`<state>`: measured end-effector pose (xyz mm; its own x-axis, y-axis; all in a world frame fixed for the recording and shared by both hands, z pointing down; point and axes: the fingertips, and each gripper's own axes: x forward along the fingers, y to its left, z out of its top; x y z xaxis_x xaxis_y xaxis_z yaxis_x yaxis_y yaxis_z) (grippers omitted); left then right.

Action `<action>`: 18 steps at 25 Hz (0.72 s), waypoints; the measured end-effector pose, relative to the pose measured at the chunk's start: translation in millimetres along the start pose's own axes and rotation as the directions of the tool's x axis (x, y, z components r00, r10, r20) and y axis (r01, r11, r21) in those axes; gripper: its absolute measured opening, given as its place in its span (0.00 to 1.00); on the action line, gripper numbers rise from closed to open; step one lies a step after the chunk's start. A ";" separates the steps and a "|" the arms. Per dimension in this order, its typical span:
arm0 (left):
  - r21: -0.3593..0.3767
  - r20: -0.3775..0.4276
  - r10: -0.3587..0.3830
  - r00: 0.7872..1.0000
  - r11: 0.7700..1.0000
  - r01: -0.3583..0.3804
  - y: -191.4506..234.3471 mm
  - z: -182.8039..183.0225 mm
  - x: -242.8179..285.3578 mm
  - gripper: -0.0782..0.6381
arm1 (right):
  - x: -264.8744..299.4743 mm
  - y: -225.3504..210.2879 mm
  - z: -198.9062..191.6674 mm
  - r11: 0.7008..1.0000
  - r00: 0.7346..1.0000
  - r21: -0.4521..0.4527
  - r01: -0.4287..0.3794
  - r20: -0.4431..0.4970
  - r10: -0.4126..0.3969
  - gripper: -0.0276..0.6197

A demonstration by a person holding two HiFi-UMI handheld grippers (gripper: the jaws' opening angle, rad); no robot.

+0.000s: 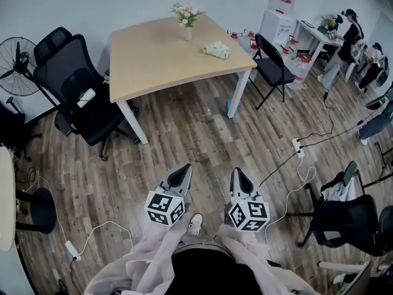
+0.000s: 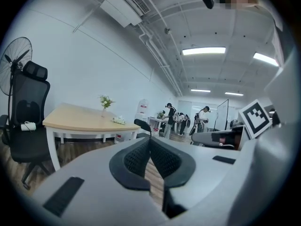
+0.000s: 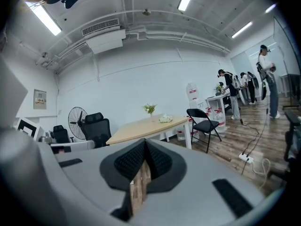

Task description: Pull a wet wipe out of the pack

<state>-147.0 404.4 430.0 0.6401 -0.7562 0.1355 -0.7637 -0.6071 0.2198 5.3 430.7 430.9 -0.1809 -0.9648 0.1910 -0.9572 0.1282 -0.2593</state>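
Lying toward the far right corner of the table, the wet wipe pack sits near a vase of flowers, to its right (the pack's print is too small to read in any view). Both claws are well short of the table, above the wooden floor in front of it. The left gripper has its jaws pressed together with nothing between them. The right gripper is likewise closed and empty, and each points toward the table. The only clear marks are the black-and-white squares on the two marker cubes.

Left of the table stand a black office chair and a fan. Right of it is a black folding chair, with white units bearing unreadable red labels behind. In front of the table's right leg, a white power strip and its cables lie on the floor. Beyond the table's right side, people stand at a desk.
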 end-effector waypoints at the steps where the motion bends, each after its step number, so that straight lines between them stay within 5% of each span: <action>1: 0.001 0.000 0.000 1.000 1.000 0.000 4.1 1.0 5.1 0.12 | 6.5 -1.2 1.5 1.000 1.000 -0.002 0.001 0.001 -0.001 0.06; 6: -0.063 0.016 -0.016 1.000 0.998 0.017 24.2 9.3 26.8 0.12 | 33.5 -3.4 9.2 1.000 1.000 0.001 0.000 0.015 0.000 0.06; 18: -0.060 -0.007 -0.020 1.000 0.998 0.019 41.7 6.5 39.2 0.13 | 56.7 -6.1 7.6 1.000 1.000 -0.023 0.019 0.007 -0.019 0.06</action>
<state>-154.4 347.8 438.2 0.6558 -0.7423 0.1377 -0.7446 -0.6058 0.2801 2.7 373.4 436.1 -0.1613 -0.9687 0.1888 -0.9654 0.1152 -0.2339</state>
